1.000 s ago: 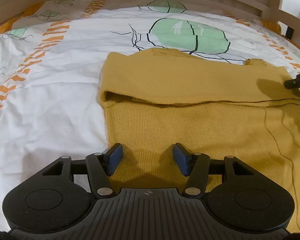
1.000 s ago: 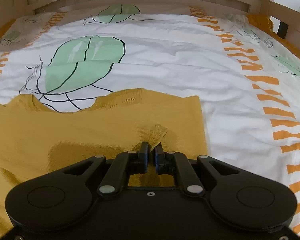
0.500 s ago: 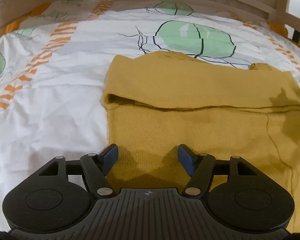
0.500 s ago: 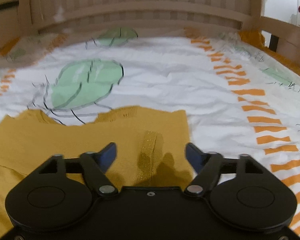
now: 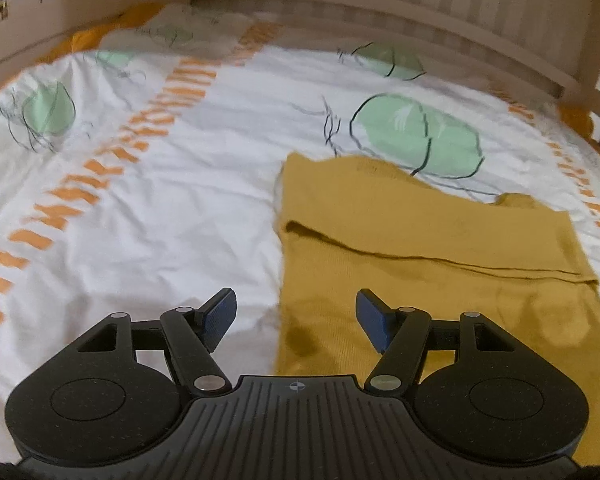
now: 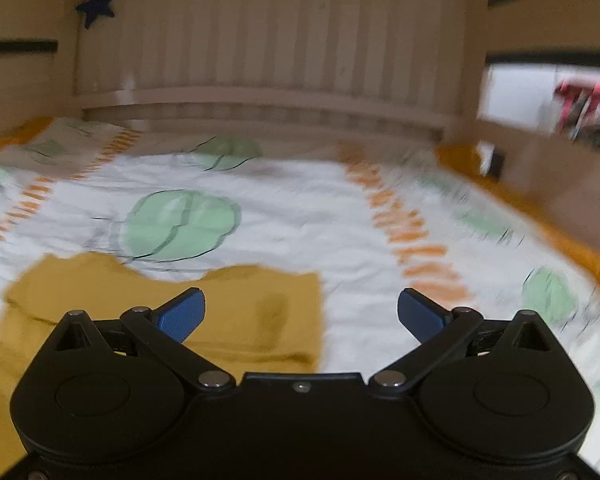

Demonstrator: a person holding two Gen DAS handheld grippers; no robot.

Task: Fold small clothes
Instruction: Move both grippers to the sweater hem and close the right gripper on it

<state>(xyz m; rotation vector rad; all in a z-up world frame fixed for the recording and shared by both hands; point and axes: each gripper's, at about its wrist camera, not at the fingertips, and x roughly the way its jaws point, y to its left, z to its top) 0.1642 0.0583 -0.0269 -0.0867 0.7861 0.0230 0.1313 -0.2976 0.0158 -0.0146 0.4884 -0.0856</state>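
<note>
Lifted clear of mustard sweater (image 5: 440,240) after laying its fold; left gripper (image 5: 296,322) half-open, right gripper (image 6: 301,314) just spread wide, both empty

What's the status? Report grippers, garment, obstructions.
Left gripper open, empty. Right gripper just opened wide, nothing between jaws. Yellow knit garment flat on bedsheet, far part folded over. Nothing in the way.

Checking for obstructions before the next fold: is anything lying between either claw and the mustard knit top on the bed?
Nothing visible. The left claw is open above the mustard knit top near its left edge; the right claw is open above its right edge. Only the printed bedsheet surrounds it.
</note>
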